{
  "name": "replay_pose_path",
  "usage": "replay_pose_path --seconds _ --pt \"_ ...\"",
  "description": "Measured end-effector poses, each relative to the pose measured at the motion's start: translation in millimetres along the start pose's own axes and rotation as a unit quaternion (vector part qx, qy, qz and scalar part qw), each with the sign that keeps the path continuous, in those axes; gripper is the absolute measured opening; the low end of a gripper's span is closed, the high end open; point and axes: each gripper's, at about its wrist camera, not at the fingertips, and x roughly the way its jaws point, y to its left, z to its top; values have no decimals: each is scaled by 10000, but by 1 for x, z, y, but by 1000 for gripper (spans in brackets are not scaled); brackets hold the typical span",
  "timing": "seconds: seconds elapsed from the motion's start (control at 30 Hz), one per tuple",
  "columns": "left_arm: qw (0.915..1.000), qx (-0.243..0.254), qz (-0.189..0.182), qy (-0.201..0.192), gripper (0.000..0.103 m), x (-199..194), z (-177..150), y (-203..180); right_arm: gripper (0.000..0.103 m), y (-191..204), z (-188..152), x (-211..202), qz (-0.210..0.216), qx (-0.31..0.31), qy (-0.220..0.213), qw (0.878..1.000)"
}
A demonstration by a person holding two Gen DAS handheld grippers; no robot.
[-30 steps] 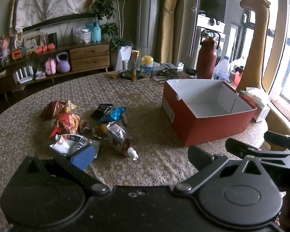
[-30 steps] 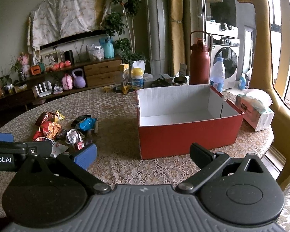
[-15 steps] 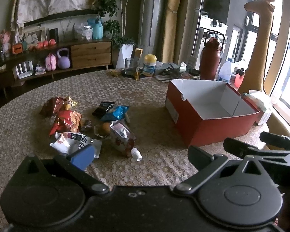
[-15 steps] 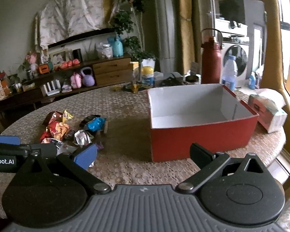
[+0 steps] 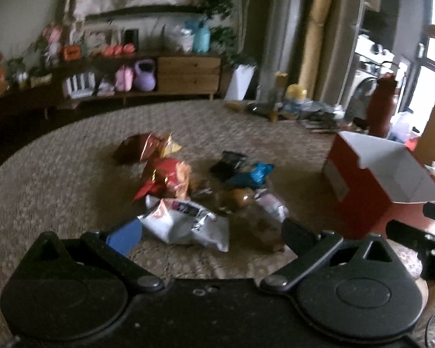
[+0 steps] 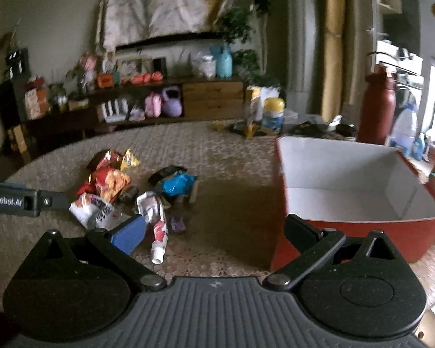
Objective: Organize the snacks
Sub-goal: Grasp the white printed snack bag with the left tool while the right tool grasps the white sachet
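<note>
A pile of snack packets lies on the lace-covered round table [image 5: 58,174]: a white packet [image 5: 185,226], a red one [image 5: 165,179], a blue one [image 5: 252,174], a black one [image 5: 229,162] and a brown-gold one [image 5: 142,148]. My left gripper [image 5: 211,236] hangs open just before the white packet, holding nothing. An open, empty red box [image 5: 359,200] stands to the right. In the right wrist view my right gripper [image 6: 214,232] is open between the pile and the red box [image 6: 414,237], near a white capped pouch [image 6: 156,226] and the blue packet [image 6: 177,184].
At the table's far side stand a yellow-lidded jar [image 6: 272,113], a dark red flask [image 6: 377,110], a water bottle [image 6: 403,127] and small clutter. A wooden sideboard [image 6: 211,95] runs along the back wall. The left gripper's arm [image 6: 20,200] shows at the left.
Both cameras have swung left and closer to the snack pile, so the red box has slid to the right of each view. Both views are motion-blurred. Both grippers stay open.
</note>
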Motion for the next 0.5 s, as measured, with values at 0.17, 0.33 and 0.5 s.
replay_pose_path --seconds 0.17,0.33,0.5 --pt "9990 -326 181 254 97 33 8 18 97 15 -1 33 230 -285 304 9989" --pt "9922 -972 303 721 90 70 15 37 93 31 -1 55 493 -535 392 9966" --pt "9805 -1576 466 1075 86 104 21 47 79 45 3 82 530 -706 536 9947"
